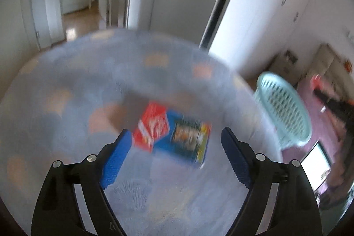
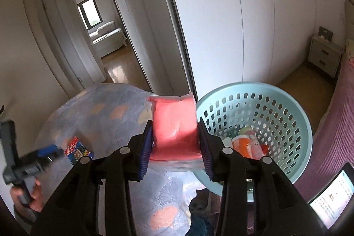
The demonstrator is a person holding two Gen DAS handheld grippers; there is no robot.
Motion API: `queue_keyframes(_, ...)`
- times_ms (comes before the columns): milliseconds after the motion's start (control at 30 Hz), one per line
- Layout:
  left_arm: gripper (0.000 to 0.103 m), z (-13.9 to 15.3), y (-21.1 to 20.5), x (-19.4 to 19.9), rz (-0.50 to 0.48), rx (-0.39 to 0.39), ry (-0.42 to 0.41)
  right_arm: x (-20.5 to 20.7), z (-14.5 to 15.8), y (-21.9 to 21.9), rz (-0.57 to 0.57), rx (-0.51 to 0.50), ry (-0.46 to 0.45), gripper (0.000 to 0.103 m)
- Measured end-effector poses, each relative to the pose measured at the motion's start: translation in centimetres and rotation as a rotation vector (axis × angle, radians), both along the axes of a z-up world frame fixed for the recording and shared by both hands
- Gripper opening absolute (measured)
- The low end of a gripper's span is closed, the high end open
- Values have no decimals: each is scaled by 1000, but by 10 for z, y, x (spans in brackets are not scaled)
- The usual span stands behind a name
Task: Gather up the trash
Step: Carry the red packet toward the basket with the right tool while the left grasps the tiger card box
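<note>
A red and blue carton (image 1: 174,136) lies on the pale blue patterned cloth (image 1: 88,81); it also shows in the right wrist view (image 2: 78,150). My left gripper (image 1: 174,143) is open, hovering just short of the carton; it shows at the left of the right wrist view (image 2: 49,150). My right gripper (image 2: 176,136) is shut on a pink plastic packet (image 2: 174,125), held beside the rim of the mint green basket (image 2: 294,116). The basket holds some wrappers (image 2: 247,143). The basket shows in the left wrist view too (image 1: 285,107).
White wardrobe doors (image 2: 243,14) stand behind the basket. An open doorway (image 2: 104,37) leads to another room. A bedside cabinet (image 2: 325,54) and a purple bedspread (image 2: 336,125) are at the right. A lit laptop screen (image 2: 331,196) is at the lower right.
</note>
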State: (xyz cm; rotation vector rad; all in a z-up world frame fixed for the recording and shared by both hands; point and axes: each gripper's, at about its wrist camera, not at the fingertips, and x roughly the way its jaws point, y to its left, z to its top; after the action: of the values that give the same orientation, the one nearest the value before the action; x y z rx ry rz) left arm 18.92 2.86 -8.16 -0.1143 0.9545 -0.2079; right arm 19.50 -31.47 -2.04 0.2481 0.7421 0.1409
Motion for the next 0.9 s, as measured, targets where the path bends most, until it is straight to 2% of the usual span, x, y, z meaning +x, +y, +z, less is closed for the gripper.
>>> queue_keyframes(67, 80, -12, -2, -4, 7, 11, 43, -1, -1, -1, 6, -2, 1, 37)
queue_keyframes(200, 80, -24, 1, -5, 20, -60, 50, -2, 0, 2, 12, -17, -5, 37)
queue_keyframes(267, 80, -25, -2, 1, 22, -68, 50, -2, 0, 1, 12, -26, -4, 37)
queue_keyframes(433, 81, -26, -36, 39, -31, 13, 72, -3, -3, -3, -1, -15, -1, 37)
queue_keyframes(567, 83, -31, -68, 62, -62, 122, 64, -4, -7, -17, -26, -6, 6, 37)
queue_keyframes(700, 84, -33, -90, 78, -78, 152, 73, -5, -12, -33, -56, 1, 11, 37)
queue_keyframes(867, 85, -33, -105, 95, -51, 167, 98, -7, -19, -46, -82, 15, 18, 37)
queue_keyframes(900, 82, -33, -107, 95, -51, 174, 95, -8, -19, -47, -86, 18, 19, 37)
